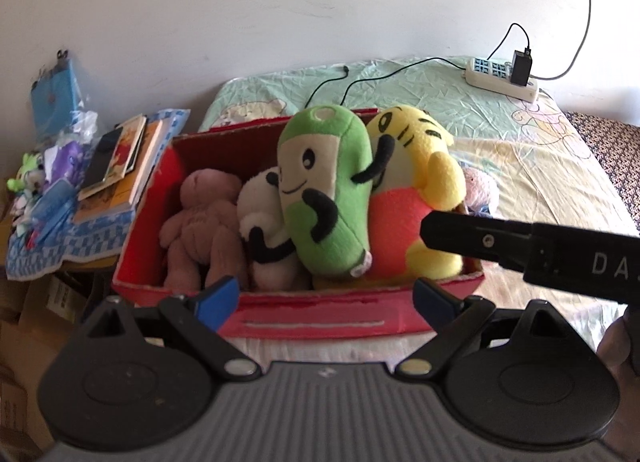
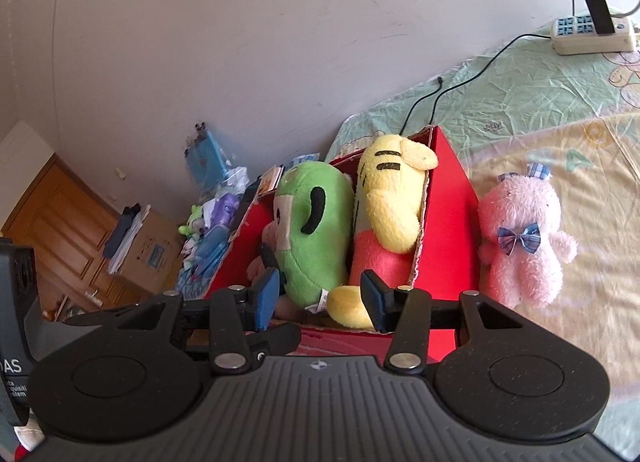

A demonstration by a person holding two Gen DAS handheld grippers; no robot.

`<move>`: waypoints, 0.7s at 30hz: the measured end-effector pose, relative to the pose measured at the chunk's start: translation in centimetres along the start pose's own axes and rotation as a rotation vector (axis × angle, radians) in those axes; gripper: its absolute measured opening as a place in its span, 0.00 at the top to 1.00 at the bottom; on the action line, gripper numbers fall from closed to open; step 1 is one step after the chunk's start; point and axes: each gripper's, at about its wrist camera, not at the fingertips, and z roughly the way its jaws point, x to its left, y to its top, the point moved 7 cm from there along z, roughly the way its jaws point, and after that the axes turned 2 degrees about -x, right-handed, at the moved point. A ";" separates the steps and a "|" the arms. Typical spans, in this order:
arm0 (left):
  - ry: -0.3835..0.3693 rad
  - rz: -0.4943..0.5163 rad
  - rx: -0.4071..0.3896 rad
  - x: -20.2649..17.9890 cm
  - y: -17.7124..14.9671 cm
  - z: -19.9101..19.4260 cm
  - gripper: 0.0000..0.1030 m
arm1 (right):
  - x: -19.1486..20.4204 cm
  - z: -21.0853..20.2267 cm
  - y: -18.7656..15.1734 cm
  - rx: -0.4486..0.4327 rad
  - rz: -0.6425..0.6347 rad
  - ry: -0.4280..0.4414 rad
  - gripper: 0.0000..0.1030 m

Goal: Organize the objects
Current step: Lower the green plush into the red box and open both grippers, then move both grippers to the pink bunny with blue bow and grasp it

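Observation:
A red box (image 1: 320, 322) sits on the bed and holds a brown bear (image 1: 200, 230), a panda (image 1: 260, 230), a green plush (image 1: 324, 190) and a yellow plush (image 1: 420, 166). The last two stand upright at its right end. Outside the box, against its right wall, lies a pink plush with a blue bow (image 2: 524, 238). My left gripper (image 1: 326, 300) hovers open over the front wall of the box. My right gripper (image 2: 320, 298) is open at the box's near right corner, with the green plush (image 2: 312, 238) and the yellow plush (image 2: 384, 214) just beyond its pads.
A power strip (image 1: 500, 76) with a charger and black cables (image 1: 360, 78) lies at the head of the bed. Left of the box, a side table carries stacked books (image 1: 120, 166) and small toys. Cardboard boxes (image 2: 148, 250) and a wooden door (image 2: 52, 230) stand further left.

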 end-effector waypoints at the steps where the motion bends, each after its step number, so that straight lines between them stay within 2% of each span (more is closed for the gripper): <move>1: 0.005 -0.006 0.002 -0.2 -0.2 -0.1 0.09 | -0.1 -0.2 0.0 0.007 -0.004 0.006 0.52; 12: -0.007 -0.032 0.028 -4.6 -2.3 -0.3 0.09 | -2.4 -2.2 -0.1 0.063 -0.027 0.038 0.52; 21: -0.135 -0.007 0.044 -10.0 -3.7 0.8 0.09 | -6.8 -3.8 -0.4 0.088 0.030 0.004 0.52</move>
